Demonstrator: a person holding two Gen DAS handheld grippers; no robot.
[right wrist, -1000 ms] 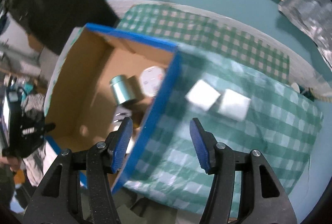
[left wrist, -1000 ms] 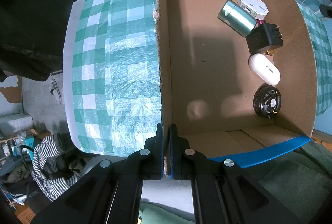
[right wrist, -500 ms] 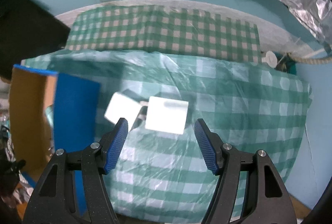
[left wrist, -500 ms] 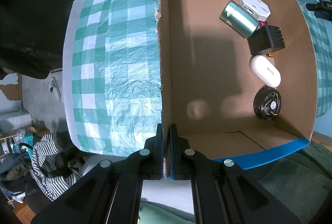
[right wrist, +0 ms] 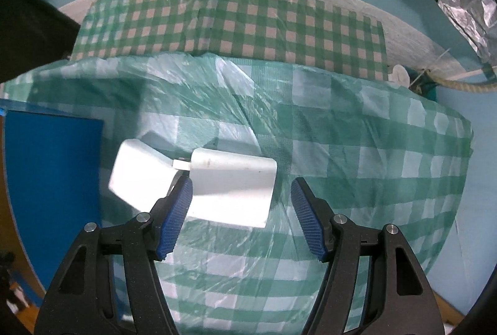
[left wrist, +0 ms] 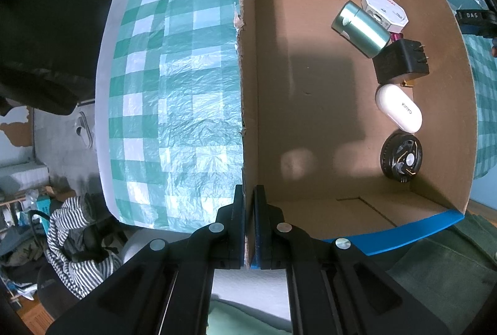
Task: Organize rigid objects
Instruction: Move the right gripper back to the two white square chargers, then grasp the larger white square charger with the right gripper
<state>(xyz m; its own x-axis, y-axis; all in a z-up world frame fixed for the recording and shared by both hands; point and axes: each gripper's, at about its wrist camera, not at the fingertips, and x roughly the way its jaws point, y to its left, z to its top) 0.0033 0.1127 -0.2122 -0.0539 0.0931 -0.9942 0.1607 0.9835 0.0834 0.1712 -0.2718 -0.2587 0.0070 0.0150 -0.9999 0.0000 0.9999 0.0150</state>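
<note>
Right hand-held gripper (right wrist: 241, 200) is now hovering wide open over white block (right wrist: 231, 186) | left hand-held gripper (left wrist: 249, 204) is clamping cardboard box (left wrist: 248, 86) wall | box is holding teal cylinder (left wrist: 360, 28), black charger (left wrist: 400, 61)

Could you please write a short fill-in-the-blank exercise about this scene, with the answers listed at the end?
1. The left gripper is shut on the wall of the cardboard ____.
2. The white oval case lies between the black charger and the black ____ disc.
3. The jaws of the right gripper are ____.
4. The two white blocks lie on the ____ tablecloth.

Answers: box; round; open; checked
</note>
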